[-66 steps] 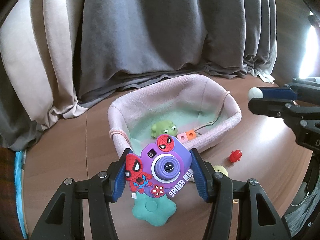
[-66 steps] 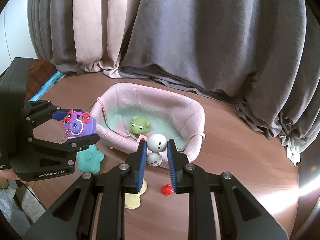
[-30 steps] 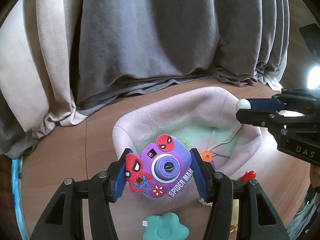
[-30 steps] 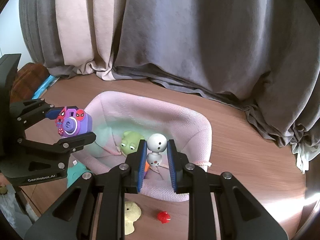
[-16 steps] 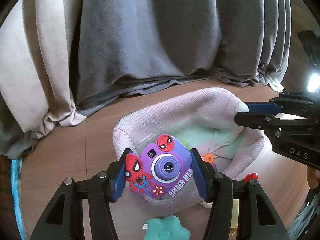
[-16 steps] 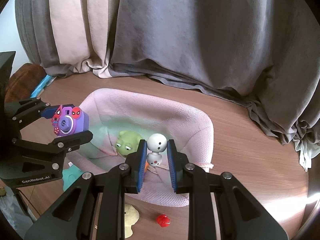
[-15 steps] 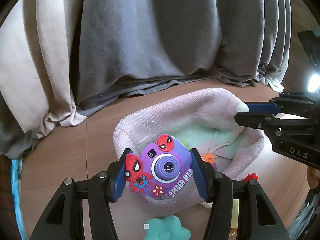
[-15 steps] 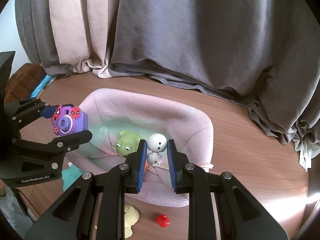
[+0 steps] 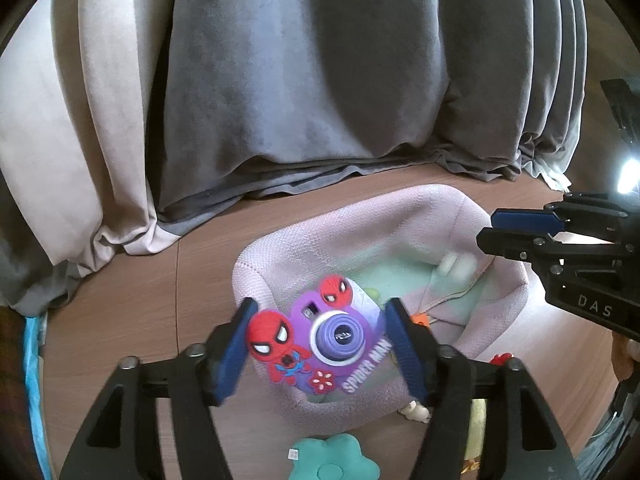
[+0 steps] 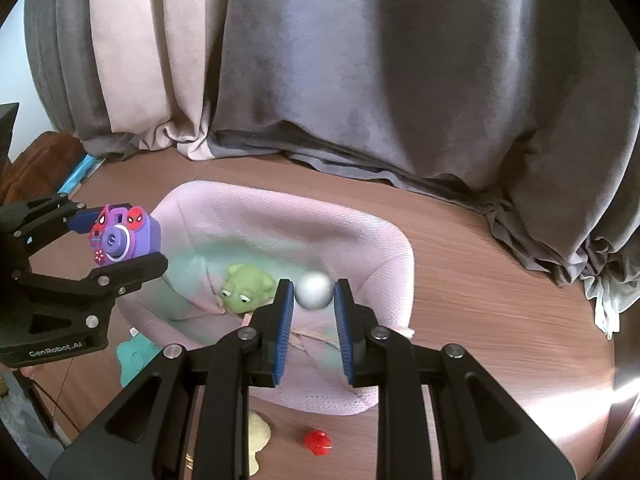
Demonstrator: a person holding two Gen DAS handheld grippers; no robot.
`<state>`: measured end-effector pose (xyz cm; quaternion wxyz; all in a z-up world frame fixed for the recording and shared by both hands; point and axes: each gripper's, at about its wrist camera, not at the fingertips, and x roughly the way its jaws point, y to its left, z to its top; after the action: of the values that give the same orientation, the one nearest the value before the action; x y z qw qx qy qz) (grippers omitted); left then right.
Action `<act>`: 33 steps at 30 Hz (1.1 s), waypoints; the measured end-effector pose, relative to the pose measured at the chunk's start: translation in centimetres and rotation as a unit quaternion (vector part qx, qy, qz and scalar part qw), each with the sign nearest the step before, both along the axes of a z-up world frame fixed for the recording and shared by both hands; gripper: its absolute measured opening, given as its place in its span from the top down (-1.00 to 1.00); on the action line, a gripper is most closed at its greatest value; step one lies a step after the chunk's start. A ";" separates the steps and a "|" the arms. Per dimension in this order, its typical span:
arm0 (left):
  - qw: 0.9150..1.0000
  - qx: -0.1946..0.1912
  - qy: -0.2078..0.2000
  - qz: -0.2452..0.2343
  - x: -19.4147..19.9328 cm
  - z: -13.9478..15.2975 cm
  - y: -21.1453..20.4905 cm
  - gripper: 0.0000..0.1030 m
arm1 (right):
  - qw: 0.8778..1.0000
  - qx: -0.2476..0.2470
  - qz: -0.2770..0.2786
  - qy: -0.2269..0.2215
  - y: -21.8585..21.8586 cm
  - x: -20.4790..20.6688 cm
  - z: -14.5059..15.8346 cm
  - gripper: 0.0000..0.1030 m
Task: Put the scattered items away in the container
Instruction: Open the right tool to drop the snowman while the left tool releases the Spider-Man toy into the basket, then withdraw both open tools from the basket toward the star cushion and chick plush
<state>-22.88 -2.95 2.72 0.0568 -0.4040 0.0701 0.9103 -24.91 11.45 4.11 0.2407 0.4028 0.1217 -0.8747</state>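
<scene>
Over on the left, the left gripper (image 9: 321, 304) has its jaws parted; they have just been opening. The toy camera (image 9: 332, 336) sits loosely between them, with a gap showing at its right side. It hangs above the pink basket's (image 10: 280, 216) nine o'clock rim.

Inside the basket, on the pale green lining, a green frog (image 10: 246, 288) lies left of centre. An orange block (image 9: 419, 320) lies close by at about six o'clock.

Towards the basket's right half, the right gripper (image 10: 313, 284) has its pads a little apart. The white snowman (image 10: 316, 290) is blurred and loose. From the left wrist it shows just under the fingertips, above the lining, so it is let go rather than gripped.

Outside the basket, on the wood, a teal flower (image 9: 334, 460) lies at seven o'clock. A yellow toy (image 10: 256, 444) and a small red toy (image 10: 318, 442) lie near six.
</scene>
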 end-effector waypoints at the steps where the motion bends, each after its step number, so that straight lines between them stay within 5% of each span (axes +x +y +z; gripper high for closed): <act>1: 1.000 -0.001 0.000 0.002 0.0 0.0 0.0 -0.36 | 1.000 0.000 -0.001 0.000 0.1 0.0 0.0 0.62; 2: 1.000 -0.002 0.000 0.003 0.0 0.1 0.1 -0.51 | 1.000 0.001 -0.002 -0.001 0.1 -0.1 0.0 0.55; 5: 1.000 -0.005 0.000 0.004 0.0 0.1 0.2 -0.55 | 1.000 0.000 -0.003 -0.001 0.2 0.0 0.0 0.24; 13: 1.000 -0.015 0.000 0.005 0.4 0.4 0.2 -0.57 | 1.000 -0.001 -0.007 0.006 0.6 0.4 0.4 0.01; 33: 1.000 -0.024 0.020 0.003 3.4 2.5 0.5 -0.57 | 1.000 -0.008 -0.011 0.017 1.5 3.1 2.3 -0.03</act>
<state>-19.47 -2.42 5.25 0.0432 -0.3869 0.0917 0.9165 -21.79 12.96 6.41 0.2319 0.3871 0.1148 -0.8850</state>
